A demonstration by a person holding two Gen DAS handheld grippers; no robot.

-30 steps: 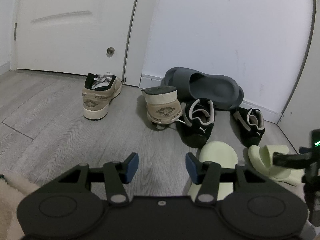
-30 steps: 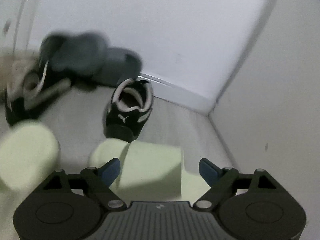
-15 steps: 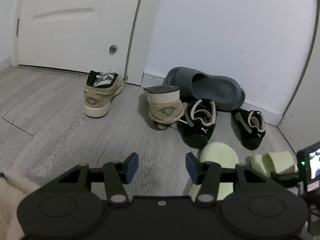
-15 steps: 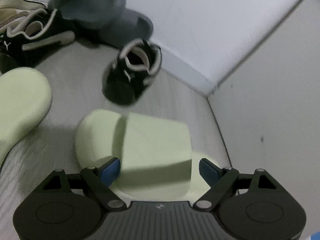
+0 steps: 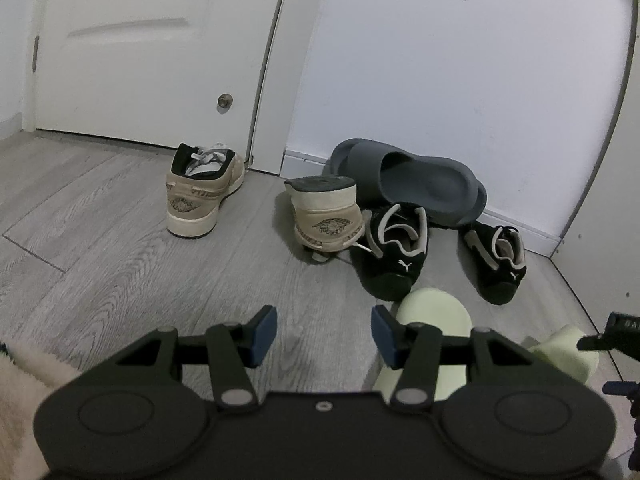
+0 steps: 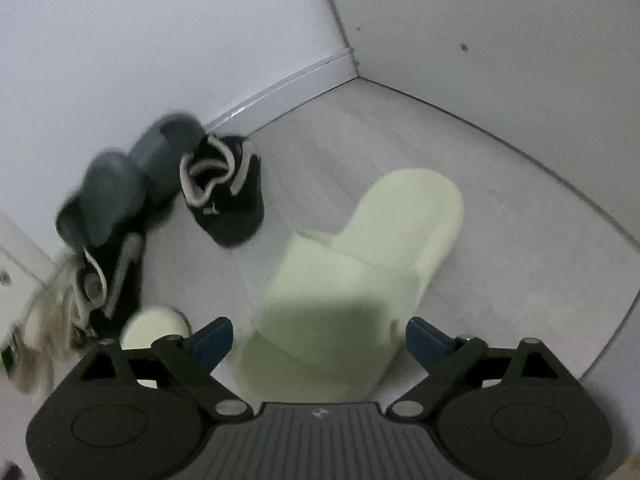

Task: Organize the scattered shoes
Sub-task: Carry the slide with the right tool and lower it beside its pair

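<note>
Right tool (image 6: 318,340) hangs wide open, its blue pads straddling the pale green slide (image 6: 360,264) on the floor near the corner, gripping nothing. Left tool (image 5: 323,330) is open too, empty. Likely step: grasping that slide; closing squarely across its strap.

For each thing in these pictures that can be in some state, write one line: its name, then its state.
left gripper: open, nothing between its fingers
right gripper: open, fingers either side of a pale green slide
pale green slide: between the right gripper's fingers, not clamped
second pale green slide: flat on the floor
left tan sneaker: upright
right tan sneaker: overturned, sole showing
black sneakers: upright, apart
grey slide: tilted against wall
door: shut
</note>
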